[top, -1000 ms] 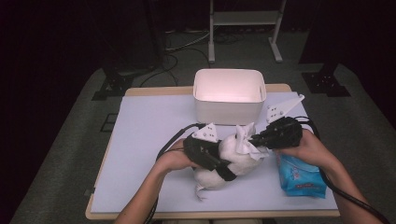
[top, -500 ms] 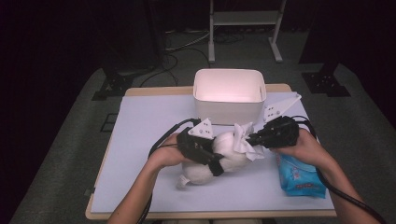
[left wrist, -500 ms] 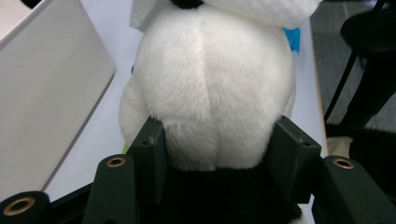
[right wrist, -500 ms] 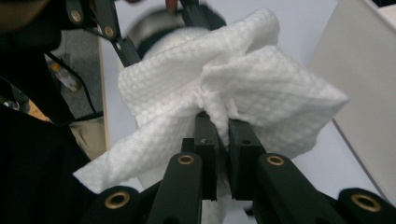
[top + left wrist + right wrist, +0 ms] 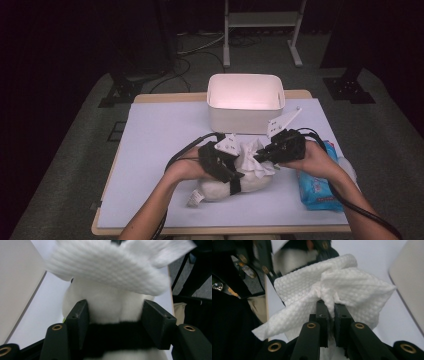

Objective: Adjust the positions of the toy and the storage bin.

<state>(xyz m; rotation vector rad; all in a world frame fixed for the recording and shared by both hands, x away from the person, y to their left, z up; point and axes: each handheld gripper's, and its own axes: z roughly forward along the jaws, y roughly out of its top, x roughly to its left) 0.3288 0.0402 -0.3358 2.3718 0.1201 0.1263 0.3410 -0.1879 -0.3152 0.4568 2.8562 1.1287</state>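
on table: soft white plush toy (image 5: 235, 186), waffle-textured crumpled wipe (image 5: 329, 290), rectangular bin (image 5: 245, 100).

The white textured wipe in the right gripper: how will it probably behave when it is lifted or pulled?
The wipe is probably floppy: it bunches and folds where the right gripper pinches it, and its loose corners droop. It looks thin, so likely very light. Its woven-looking texture may keep it from slipping, though a hard pull against the plush toy could perhaps tear it.
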